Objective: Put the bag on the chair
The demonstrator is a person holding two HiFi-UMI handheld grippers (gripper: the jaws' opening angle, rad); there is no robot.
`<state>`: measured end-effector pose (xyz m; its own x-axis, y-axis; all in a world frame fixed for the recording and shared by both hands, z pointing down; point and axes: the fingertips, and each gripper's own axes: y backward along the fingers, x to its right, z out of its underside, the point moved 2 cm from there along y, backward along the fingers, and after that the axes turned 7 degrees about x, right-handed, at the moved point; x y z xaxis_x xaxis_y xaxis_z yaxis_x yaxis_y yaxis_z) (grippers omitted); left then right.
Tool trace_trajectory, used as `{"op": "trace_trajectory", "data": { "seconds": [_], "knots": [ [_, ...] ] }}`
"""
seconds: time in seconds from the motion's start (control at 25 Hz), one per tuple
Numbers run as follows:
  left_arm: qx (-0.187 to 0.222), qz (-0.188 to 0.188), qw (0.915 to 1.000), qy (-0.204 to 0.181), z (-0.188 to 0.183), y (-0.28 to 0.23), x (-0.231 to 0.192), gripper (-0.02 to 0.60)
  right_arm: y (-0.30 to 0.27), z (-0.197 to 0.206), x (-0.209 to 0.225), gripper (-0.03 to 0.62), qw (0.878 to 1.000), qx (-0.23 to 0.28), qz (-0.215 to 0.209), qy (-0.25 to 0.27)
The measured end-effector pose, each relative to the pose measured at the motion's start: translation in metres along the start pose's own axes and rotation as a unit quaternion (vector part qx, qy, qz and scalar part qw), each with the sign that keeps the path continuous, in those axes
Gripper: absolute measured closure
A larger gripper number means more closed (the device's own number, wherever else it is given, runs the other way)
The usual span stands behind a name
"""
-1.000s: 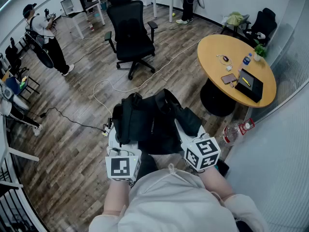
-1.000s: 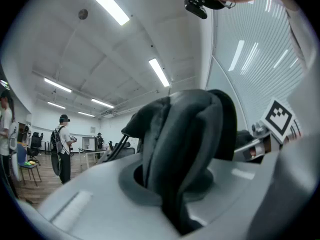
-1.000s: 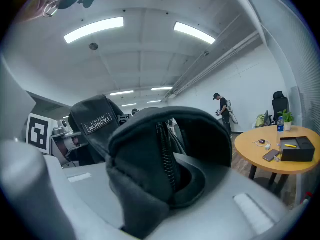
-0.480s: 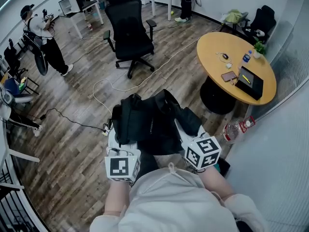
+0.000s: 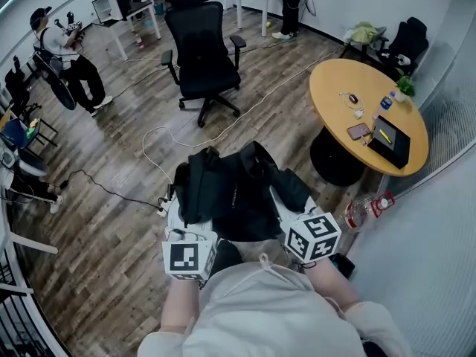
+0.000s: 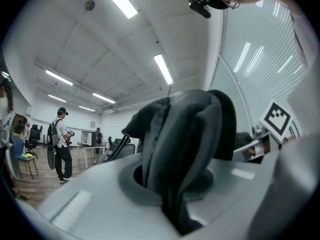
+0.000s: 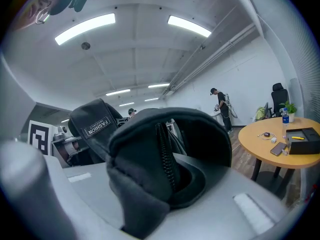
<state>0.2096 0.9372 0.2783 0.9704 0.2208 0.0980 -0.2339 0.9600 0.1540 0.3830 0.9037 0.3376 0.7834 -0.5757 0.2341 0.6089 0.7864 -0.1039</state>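
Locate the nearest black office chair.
In the head view the black office chair stands on the wood floor, upper left of centre, beyond the bag and left of the round table.

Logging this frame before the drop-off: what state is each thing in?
Black fabric bag: held up, pinched at both sides.
Left gripper: shut on the bag.
Right gripper: shut on the bag.
Black swivel office chair: upright, seat empty, apart from the bag.
Clear plastic bottle: lying sideways on the floor.
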Motion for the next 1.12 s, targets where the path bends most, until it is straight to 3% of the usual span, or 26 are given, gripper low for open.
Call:
{"op": "trace_trajectory", "data": {
  "seconds": [0.44,0.8,1.12],
  "knots": [
    [-0.01,0.022,0.9996,0.014,0.03,-0.103,-0.097,0.554,-0.136,-0.015,0.012,0.556,1.0,-0.018,0.017,-0.003],
    [0.003,0.053,0.9984,0.022,0.042,-0.197,-0.194,0.554,-0.263,-0.042,0.016,0.557,0.999,-0.001,0.037,-0.003],
    [-0.008,0.036,0.9988,0.032,0.066,-0.229,-0.248,0.554,-0.333,-0.042,0.017,0.557,0.999,-0.01,0.029,-0.021]
  ]
}}
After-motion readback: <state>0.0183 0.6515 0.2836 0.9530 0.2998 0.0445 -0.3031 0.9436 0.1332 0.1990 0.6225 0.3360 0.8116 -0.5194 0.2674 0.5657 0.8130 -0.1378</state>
